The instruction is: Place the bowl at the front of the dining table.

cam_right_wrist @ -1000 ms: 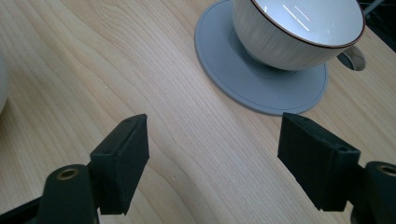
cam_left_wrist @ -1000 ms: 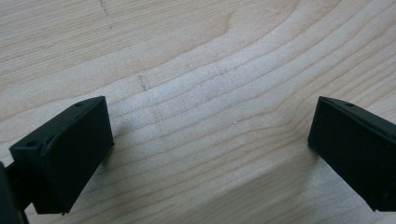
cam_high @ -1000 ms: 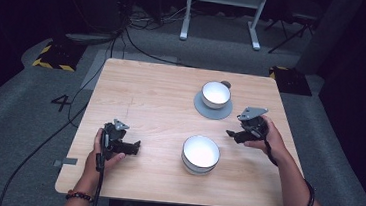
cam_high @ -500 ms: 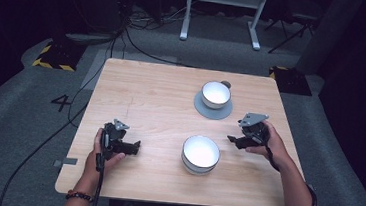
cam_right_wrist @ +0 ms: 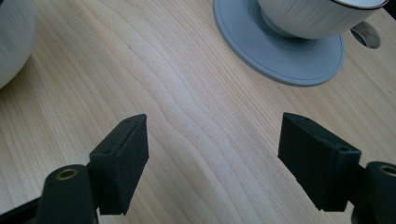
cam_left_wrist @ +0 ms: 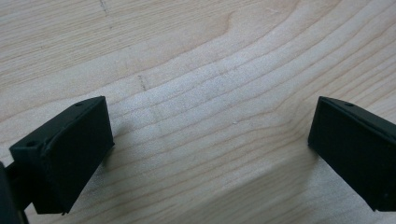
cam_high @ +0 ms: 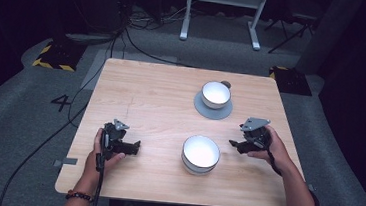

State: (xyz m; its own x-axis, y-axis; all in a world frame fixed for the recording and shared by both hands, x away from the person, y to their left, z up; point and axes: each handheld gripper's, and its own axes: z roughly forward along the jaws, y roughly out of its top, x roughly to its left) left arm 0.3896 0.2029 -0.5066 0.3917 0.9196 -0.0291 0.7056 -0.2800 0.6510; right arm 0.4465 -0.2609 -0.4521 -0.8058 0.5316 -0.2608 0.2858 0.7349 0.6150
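1. Bowl [cam_high: 200,154]: white, round and deep, it stands upright on the worktop [cam_high: 161,101] near the front edge, mouth facing straight up. It is the landmark for all positions below.
2. Handling: the bowl looks like glazed ceramic, so expect it to be rigid, fairly heavy for its size, slick under the pads and liable to chip if knocked or dropped. The rim is the likely hold, one pad inside the wall and one outside.
3. Axis: the bowl is round and has no long axis in plan. Its only axis is vertical, so it can be approached from any side.
4. Left gripper [cam_high: 134,148]: rests low over the worktop well to the left of the bowl, jaws spread wide with bare wood between them.
5. Right gripper [cam_high: 233,145]: sits just right of the bowl, clear of its wall, jaws wide apart and holding nothing. It is judged the better placed to take the rim.
6. Cup [cam_high: 216,94]: stands on a grey saucer [cam_high: 212,110] beyond the bowl. Its handle points away, toward the far right.
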